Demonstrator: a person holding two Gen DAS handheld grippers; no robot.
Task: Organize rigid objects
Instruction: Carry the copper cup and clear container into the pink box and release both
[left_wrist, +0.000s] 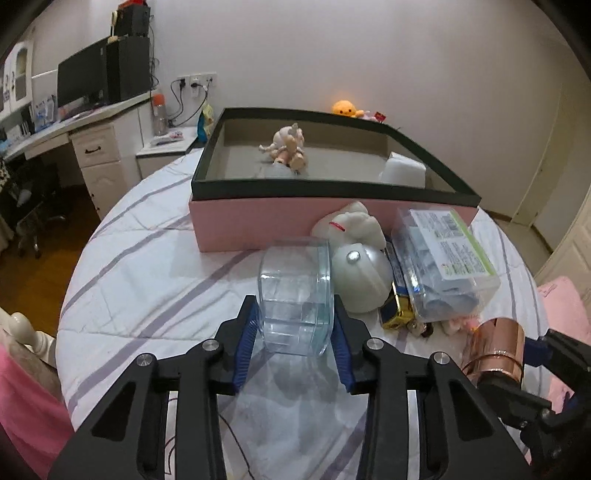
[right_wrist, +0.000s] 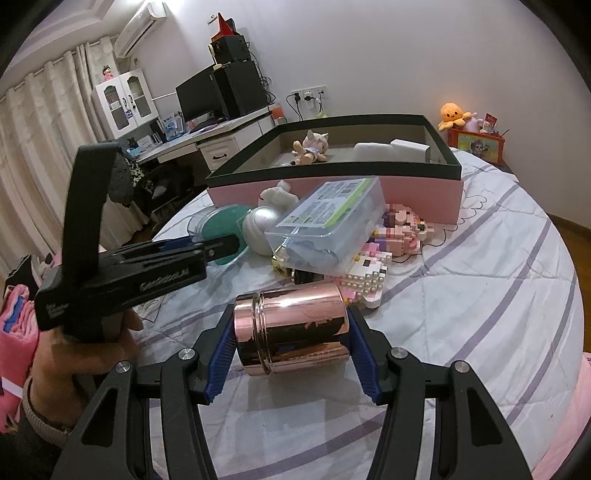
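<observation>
My left gripper (left_wrist: 295, 325) is shut on a clear round glass container (left_wrist: 295, 295) and holds it on its side above the bedsheet. It shows from the side in the right wrist view (right_wrist: 218, 229). My right gripper (right_wrist: 291, 328) is shut on a rose-gold metal canister (right_wrist: 291, 325) lying sideways between the pads; the canister also shows in the left wrist view (left_wrist: 495, 350). A pink box with a dark rim (left_wrist: 258, 221) stands behind, holding a doll (left_wrist: 288, 147) and a white block (left_wrist: 402, 170).
A pile lies before the box: a white plush (left_wrist: 351, 225), a silver ball (left_wrist: 362, 277), a clear plastic box with a green label (right_wrist: 328, 225), a gold toy (left_wrist: 397, 310) and pixel-block figures (right_wrist: 399, 232). A desk with a monitor (right_wrist: 207, 96) stands left.
</observation>
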